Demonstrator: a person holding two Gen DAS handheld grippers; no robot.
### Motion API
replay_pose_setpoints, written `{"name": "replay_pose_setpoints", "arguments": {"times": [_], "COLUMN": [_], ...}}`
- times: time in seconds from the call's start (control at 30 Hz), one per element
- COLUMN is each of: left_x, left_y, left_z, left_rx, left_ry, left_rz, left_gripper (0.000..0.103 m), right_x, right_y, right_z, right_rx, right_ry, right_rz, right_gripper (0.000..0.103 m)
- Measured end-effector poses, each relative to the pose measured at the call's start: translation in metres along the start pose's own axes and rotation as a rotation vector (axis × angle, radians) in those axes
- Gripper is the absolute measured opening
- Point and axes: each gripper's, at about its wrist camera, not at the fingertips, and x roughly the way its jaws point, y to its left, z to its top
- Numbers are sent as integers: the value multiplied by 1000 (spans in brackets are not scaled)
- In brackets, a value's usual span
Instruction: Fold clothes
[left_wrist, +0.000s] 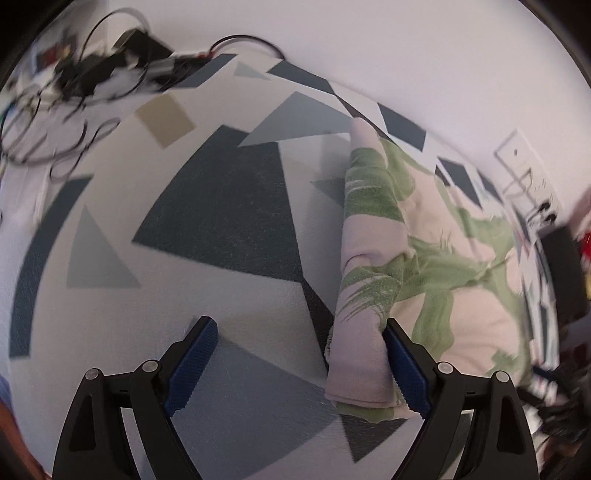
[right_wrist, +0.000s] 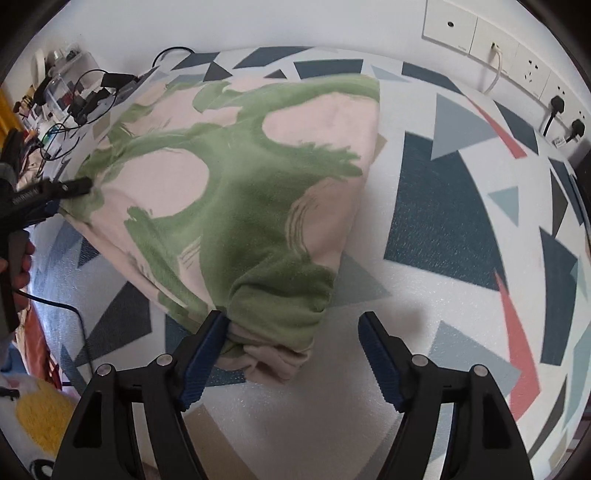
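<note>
right wrist view first: i see the patterned mat (right_wrist: 443, 206) spread wide, blue, grey and red shapes all over it. on it lies the pink and green garment (right_wrist: 229, 192), folded into a thick pad. my right gripper (right_wrist: 291, 343) sits at its near bunched corner, jaws apart, cloth touching only the left finger. my left gripper (left_wrist: 299, 354) is spread too, a folded edge of the garment (left_wrist: 369, 258) lying against its right finger. wall sockets (right_wrist: 517, 59) behind.

Bare patterned mat (right_wrist: 436, 206) right of folded cloth (right_wrist: 236, 184), cable clutter (right_wrist: 74, 96) seemingly crowding far-left corner
</note>
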Motion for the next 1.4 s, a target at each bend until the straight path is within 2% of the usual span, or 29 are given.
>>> {"name": "replay_pose_setpoints", "arguments": {"times": [0.17, 0.4, 0.5, 0.6, 0.77, 0.9, 1.0, 1.07, 1.1, 1.13, 1.17, 1.23, 1.3, 1.4], "left_x": [-5, -8, -4, -1, 7, 17, 23, 23, 22, 20, 19, 17, 14, 14], "left_y": [8, 29, 32, 19, -34, -71, -81, -77, -75, -72, -68, -60, -53, -55], "left_z": [11, -4, -9, -7, -13, -19, -18, -14, -13, -12, -11, -9, -8, -9], "left_rx": [-83, -350, -427, -395, -137, -4, 24, 11, 0, -6, -15, -38, -63, -57], "left_ry": [44, 148, 145, 134, 95, 83, 69, 60, 50, 37, 28, 27, 25, 10], "left_rz": [-27, -173, -173, -114, 39, 24, 55, 43, 38, 46, 48, 36, 3, -4], "left_gripper": [89, 89, 89, 89, 89, 89, 89, 89, 83, 65, 58, 36, 28, 24], "right_x": [7, 20, 26, 27, 29, 28, 26, 25, 24, 23, 21, 17, 13, 7], "right_y": [11, 27, 34, 29, 21, 8, 0, -6, -8, -9, -12, -21, -36, -57], "right_z": [9, 22, 27, 28, 25, 18, 15, 14, 13, 13, 13, 18, 29, 46], "right_rx": [-66, -158, -198, -188, -177, -141, -129, -110, -102, -95, -85, -46, 20, 118], "right_ry": [-2, -1, 0, -3, -14, -19, -17, -17, -16, -14, -12, -20, -49, -94], "right_rz": [4, 13, 16, 39, 59, 81, 86, 105, 114, 123, 139, 173, 200, 240], "right_gripper": [76, 76, 76, 76, 76, 76, 76, 76, 76, 76, 76, 76, 76, 76]}}
